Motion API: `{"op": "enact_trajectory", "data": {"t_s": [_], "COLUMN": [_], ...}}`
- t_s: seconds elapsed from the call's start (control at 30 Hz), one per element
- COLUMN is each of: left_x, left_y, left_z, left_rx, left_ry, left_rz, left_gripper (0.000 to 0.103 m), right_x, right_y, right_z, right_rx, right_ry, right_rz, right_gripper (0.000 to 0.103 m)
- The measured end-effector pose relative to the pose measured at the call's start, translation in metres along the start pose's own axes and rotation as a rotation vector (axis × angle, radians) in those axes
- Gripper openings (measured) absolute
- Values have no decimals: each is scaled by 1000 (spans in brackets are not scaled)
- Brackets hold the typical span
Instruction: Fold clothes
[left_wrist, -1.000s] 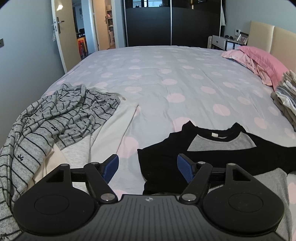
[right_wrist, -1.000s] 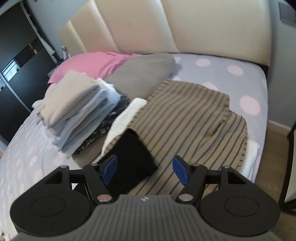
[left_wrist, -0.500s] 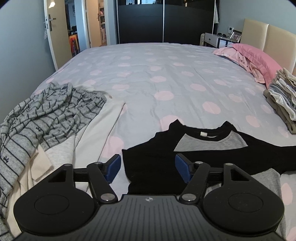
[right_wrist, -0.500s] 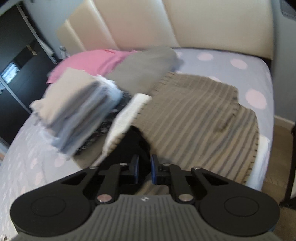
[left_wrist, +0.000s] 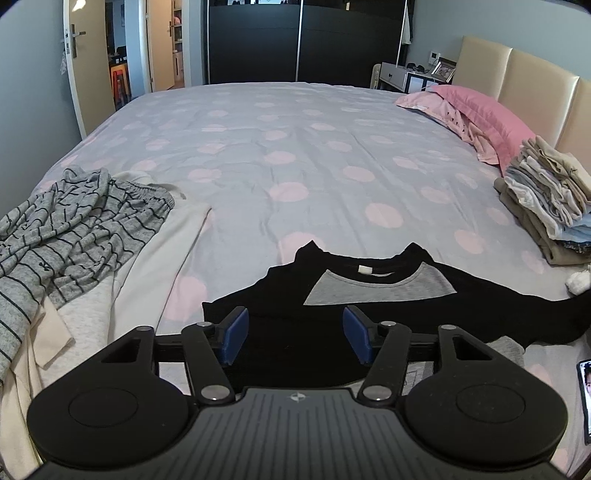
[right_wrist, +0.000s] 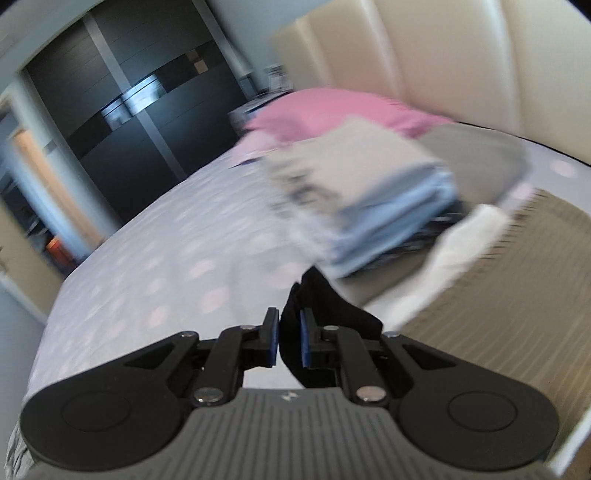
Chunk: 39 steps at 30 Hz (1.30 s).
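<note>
A black shirt with a grey chest panel (left_wrist: 369, 295) lies spread flat on the spotted bed, collar pointing away from me. My left gripper (left_wrist: 295, 338) is open and empty, hovering over the shirt's near left part. My right gripper (right_wrist: 288, 341) is shut on the shirt's black sleeve (right_wrist: 325, 310) and holds it lifted; this view is blurred by motion.
A stack of folded clothes (left_wrist: 546, 199) sits at the right by a pink pillow (left_wrist: 480, 110); it also shows in the right wrist view (right_wrist: 369, 195). A striped grey garment (left_wrist: 74, 236) and cream clothes (left_wrist: 155, 266) lie at the left. A brown striped garment (right_wrist: 509, 280) lies right.
My right gripper closed on the black sleeve, then swung left with it. My left gripper drifted right and forward over the shirt, staying open.
</note>
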<state>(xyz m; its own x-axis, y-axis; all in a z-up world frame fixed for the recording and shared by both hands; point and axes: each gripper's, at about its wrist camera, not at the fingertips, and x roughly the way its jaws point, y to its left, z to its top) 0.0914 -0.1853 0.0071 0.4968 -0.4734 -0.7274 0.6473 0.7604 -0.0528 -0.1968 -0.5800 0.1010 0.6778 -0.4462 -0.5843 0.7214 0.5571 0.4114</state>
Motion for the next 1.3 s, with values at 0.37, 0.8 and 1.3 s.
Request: {"op": "enact_trajectory", "data": {"t_s": [0.37,0.8,1.3], "left_x": [-2,15,85], "left_y": [1,12,6], "left_z": [6,12,-6], "left_rx": [-16,-77,-160], "left_ry": [7,46,200], "left_rz": [-55,-87,-147], "left_gripper": [48,48,53], "right_x": [44,120,132], "right_y": [156,250,222], "right_z": [-60,-166,-157], "right_rx": [-167,-328,-368], "right_ry": [158,417,457], "right_rz": [244,322,179], "right_gripper": [13,13,34]}}
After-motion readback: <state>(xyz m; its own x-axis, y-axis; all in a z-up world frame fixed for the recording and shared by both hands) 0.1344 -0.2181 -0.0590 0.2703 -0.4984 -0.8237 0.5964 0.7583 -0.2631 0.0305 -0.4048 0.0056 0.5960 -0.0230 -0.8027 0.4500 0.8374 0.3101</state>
